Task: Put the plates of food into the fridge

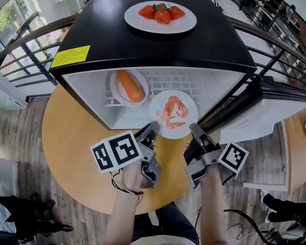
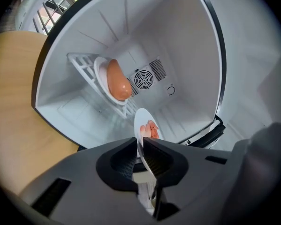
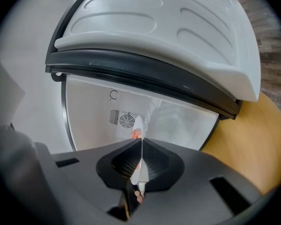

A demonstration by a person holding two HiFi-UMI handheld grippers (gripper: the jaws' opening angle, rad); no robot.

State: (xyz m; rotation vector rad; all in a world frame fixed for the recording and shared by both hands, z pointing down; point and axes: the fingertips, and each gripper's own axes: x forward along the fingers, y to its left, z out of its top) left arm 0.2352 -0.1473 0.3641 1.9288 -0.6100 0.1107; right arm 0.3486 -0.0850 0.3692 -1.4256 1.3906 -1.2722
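Observation:
A white plate [image 1: 156,106] of pink sliced food hangs at the mouth of the open black mini fridge [image 1: 142,40]. My left gripper [image 1: 155,128] is shut on its left rim and my right gripper [image 1: 196,130] is shut on its right rim. In the left gripper view the plate [image 2: 142,121] stands edge-on between the pads; in the right gripper view its rim [image 3: 139,125] runs through the jaws. Inside, a plate with an orange sausage [image 1: 130,86] rests on the wire shelf [image 1: 193,80]. Another plate [image 1: 137,23] with red tomatoes [image 1: 162,13] sits on top of the fridge.
The fridge stands on a round wooden table [image 1: 71,137]. Its white-lined door [image 1: 265,114] is swung open to the right, close beside my right gripper. A metal railing [image 1: 25,50] curves behind the table. The fan grille [image 2: 142,78] shows on the fridge's back wall.

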